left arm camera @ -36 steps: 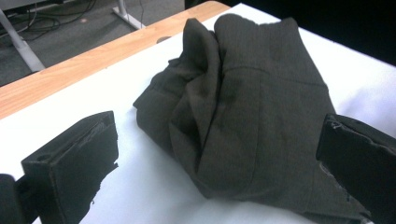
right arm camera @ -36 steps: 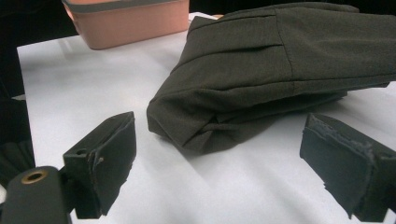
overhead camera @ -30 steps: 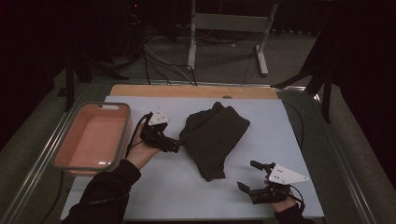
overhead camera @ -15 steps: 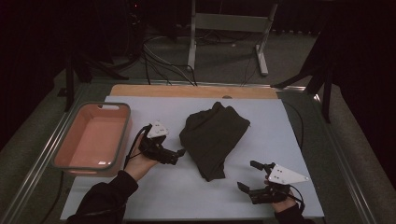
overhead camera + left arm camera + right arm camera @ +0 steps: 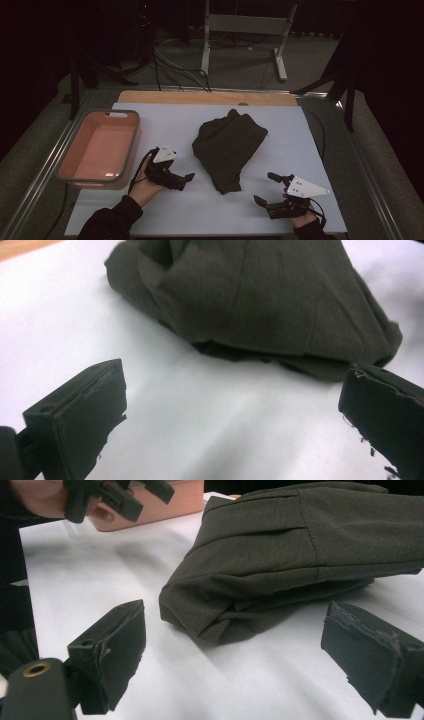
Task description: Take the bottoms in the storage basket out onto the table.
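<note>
Cloth: a dark garment (image 5: 228,147) lies crumpled in a heap near the middle of the white table top (image 5: 295,130), flat on it, with one narrow end pointing toward my side.

My left gripper (image 5: 184,178): it sits in my left hand (image 5: 145,182), low over the table, just left of the garment's near end. Its tips point at the cloth but are apart from it.

Left jaws: spread wide. Between them I see bare white surface, with the folded edge of the garment (image 5: 260,305) lying beyond the tips, untouched.

My right gripper (image 5: 264,189): it is near the front edge of the table, to the right of the garment's near end and a little closer to me. It holds nothing.

Right jaws: spread wide as well. The blunt folded corner of the garment (image 5: 280,555) lies between and beyond them, near but not touching either pad.

Other hand seen from the right: my left gripper (image 5: 120,495) shows at the upper left of the right gripper view, raised above the table.

Tub: a pink tub (image 5: 67,165) with a grey rim stands at the left edge of the table, just beside my left hand and well apart from the garment.

Far edge: a strip of bare wood (image 5: 200,97) runs along the back of the table.
</note>
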The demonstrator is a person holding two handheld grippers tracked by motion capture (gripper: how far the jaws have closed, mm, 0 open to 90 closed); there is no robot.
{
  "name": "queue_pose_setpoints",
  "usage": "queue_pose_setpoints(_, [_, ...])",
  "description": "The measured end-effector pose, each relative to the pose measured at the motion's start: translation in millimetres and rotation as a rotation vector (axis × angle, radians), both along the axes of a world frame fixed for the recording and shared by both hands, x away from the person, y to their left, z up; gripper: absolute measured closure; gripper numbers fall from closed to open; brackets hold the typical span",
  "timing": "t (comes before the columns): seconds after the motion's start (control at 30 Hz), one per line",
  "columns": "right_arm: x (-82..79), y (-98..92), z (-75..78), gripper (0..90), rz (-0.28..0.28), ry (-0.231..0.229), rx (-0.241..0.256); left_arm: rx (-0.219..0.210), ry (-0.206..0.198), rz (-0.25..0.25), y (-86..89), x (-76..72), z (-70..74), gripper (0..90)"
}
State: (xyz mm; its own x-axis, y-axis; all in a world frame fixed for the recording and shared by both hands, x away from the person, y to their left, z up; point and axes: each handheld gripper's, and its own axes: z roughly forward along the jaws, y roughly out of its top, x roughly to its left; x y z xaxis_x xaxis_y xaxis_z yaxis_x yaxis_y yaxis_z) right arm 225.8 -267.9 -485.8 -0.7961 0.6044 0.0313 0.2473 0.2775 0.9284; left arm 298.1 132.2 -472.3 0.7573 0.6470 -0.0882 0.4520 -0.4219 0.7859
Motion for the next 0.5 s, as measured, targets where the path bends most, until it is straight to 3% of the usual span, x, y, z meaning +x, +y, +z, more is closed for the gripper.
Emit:
queue_pose_setpoints(0.13, [-0.2, 0.1, 0.0, 11.1, 0.0, 0.0, -0.002, -0.005, -0.006, -0.01, 3.8, -5.8, -4.4, 0.2])
queue_pose_setpoints(0.5, [-0.4, 0.0, 0.3, 11.1, 0.0, -0.003, -0.001, 0.015, 0.023, -0.059, 12.3, -21.8, -17.1, 0.2])
